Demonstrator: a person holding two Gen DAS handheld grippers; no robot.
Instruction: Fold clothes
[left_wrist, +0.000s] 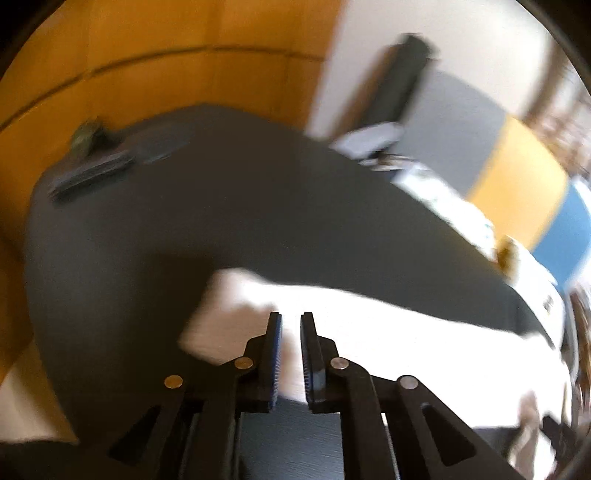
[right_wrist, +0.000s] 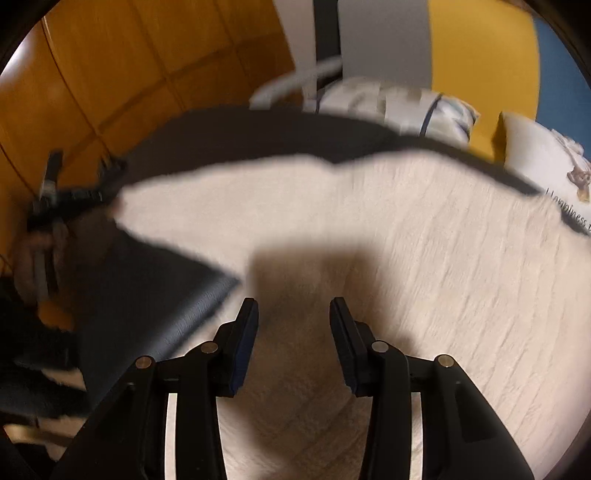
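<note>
In the left wrist view, the left gripper (left_wrist: 291, 321) points across a dark grey, matt table surface (left_wrist: 207, 229). Its two black fingers with blue ribbed pads stand a narrow gap apart, and nothing shows between the tips. Beyond and under them lies the cream-white knitted garment (left_wrist: 369, 332), washed out by bright light, one blunt corner reaching out to the left. At the far left edge of the table rests a small stack of folded blue-grey cloth (left_wrist: 92, 171), flat and squared, probably set there to keep the working space free. Behind it runs a warm orange wooden wall (left_wrist: 147, 55). The picture is blurred.

In the right wrist view, the right gripper (right_wrist: 293, 308) hangs low over the same garment (right_wrist: 406, 240), its fingers wide apart with only fabric beneath, casting a soft shadow on it. The knit shows fine ribbed rows and looks soft, thick and limp. It lies spread over most of the table, its far edge irregular, so I cannot tell whether it is already folded. At the left, the other gripper (right_wrist: 55, 199) sits by the garment's edge.
</note>
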